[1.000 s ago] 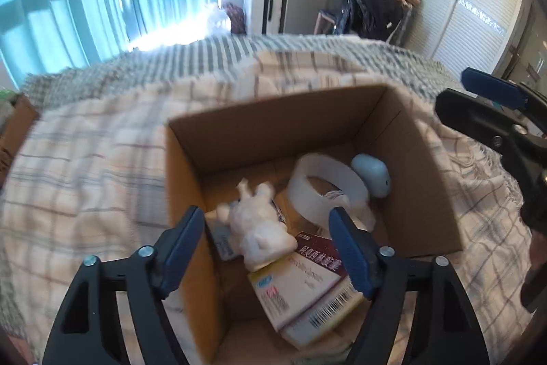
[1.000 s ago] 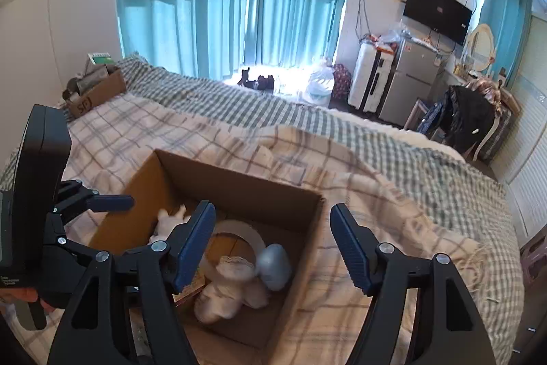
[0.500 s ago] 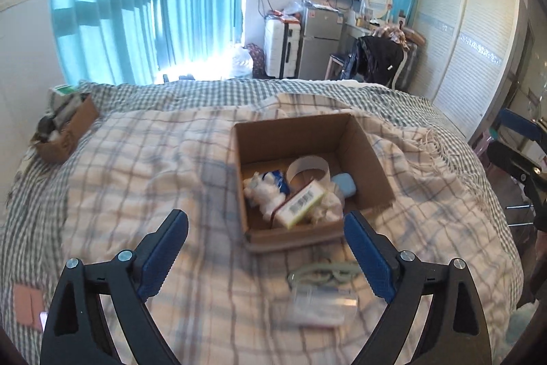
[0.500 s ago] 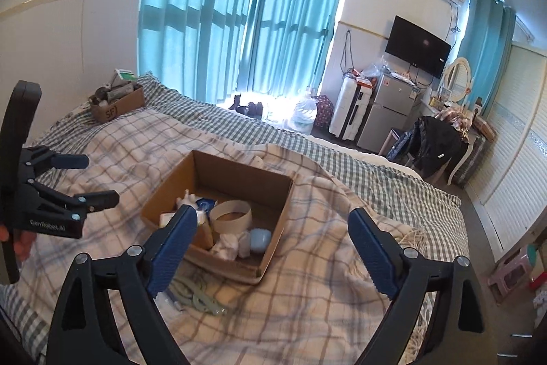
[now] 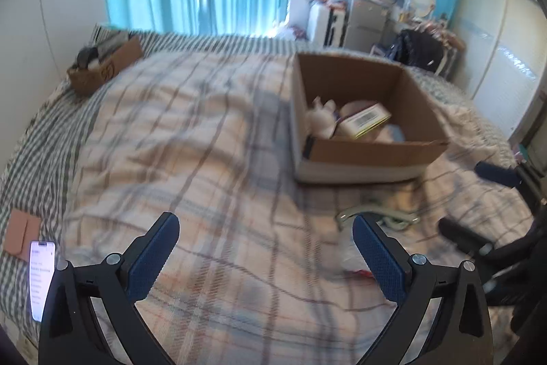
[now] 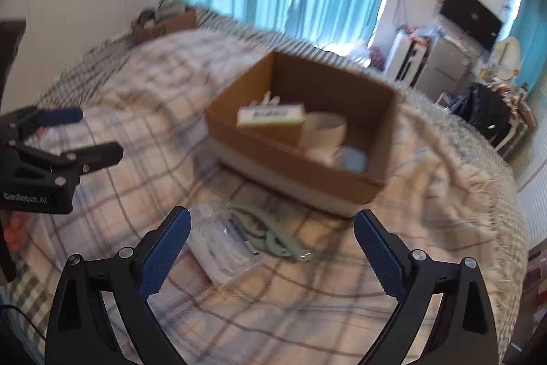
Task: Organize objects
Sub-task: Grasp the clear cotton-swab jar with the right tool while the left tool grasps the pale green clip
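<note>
An open cardboard box [image 5: 372, 156] [image 6: 301, 166] sits on a plaid blanket [image 5: 205, 159]. Inside it lie a white figurine [image 5: 319, 120], a barcoded packet [image 5: 364, 120] [image 6: 271, 115], a tape roll [image 6: 323, 127] and a pale blue oval [image 6: 354, 158]. On the blanket in front of the box lie pale green goggles [image 5: 376, 216] [image 6: 273, 235] and a clear plastic packet [image 6: 222, 247]. My left gripper [image 5: 266, 252] hovers over bare blanket, its jaws still opening, nothing between them. My right gripper [image 6: 271, 248] is above the packet and goggles, jaws opening and empty.
A second cardboard box [image 5: 106, 67] full of things stands at the bed's far left corner. A lit phone [image 5: 41, 279] and a tan card [image 5: 20, 238] lie at the left edge. Curtains, a television and cupboards line the room beyond.
Both grippers have pulled back out of the box and toward the bed's near side. The box now looks farther off, and the goggles and packet have come into view.
</note>
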The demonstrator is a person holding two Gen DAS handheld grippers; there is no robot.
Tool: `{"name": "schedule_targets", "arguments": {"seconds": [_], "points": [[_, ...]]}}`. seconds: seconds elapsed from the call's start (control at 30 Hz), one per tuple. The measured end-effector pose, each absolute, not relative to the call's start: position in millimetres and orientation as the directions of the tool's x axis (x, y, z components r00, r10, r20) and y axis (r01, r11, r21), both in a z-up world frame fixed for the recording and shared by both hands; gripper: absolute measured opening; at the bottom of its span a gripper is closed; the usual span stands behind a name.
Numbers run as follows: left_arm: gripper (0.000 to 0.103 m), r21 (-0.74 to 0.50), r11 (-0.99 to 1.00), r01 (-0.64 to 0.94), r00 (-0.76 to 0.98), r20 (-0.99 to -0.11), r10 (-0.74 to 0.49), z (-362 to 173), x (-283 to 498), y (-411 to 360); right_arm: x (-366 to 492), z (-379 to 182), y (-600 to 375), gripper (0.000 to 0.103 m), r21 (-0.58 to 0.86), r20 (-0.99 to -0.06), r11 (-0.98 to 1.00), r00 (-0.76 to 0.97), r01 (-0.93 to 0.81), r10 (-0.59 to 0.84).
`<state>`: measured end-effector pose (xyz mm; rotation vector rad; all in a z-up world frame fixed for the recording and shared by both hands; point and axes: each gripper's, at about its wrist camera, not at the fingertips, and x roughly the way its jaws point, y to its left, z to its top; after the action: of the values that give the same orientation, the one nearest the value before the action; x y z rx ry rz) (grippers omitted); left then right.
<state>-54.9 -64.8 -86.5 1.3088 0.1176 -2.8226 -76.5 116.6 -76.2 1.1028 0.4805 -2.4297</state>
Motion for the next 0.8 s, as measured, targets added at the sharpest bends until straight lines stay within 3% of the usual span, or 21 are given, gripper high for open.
{"name": "schedule_targets", "arguments": {"seconds": [0.17,0.5,0.57,0.63,0.8], "points": [[0.103,-0.001,-0.996,0.095,-0.618,-0.784,-0.058,-115,-59,-73,-94,-130,92,0.097,-0.079,-0.841,-0.821,-0.479,0.565,-0.25],[0.103,-0.025,-0.995,0.097,-0.565,-0.824,-0.034,-136,-63,-81,-106,-194,67,0.096,-0.068,-0.931,-0.802,-0.327,0.594,-0.163],[0.103,-0.038,-0.994,0.099,-0.568,-0.823,-0.025,-136,-62,-83,-102,-201,64,0.081,-0.088,-0.937,-0.799,-0.322,0.595,-0.137],[0.103,-0.04,-0.994,0.106,-0.565,-0.824,-0.027,-135,-62,-83,-97,-195,67,0.073,-0.101,-0.929,-0.806,-0.345,0.584,-0.133],[0.103,0.002,-0.992,0.127,-0.542,-0.837,-0.071,-129,-65,-67,-82,-146,112,0.067,-0.063,-0.874,-0.876,-0.45,0.478,-0.183]]}}
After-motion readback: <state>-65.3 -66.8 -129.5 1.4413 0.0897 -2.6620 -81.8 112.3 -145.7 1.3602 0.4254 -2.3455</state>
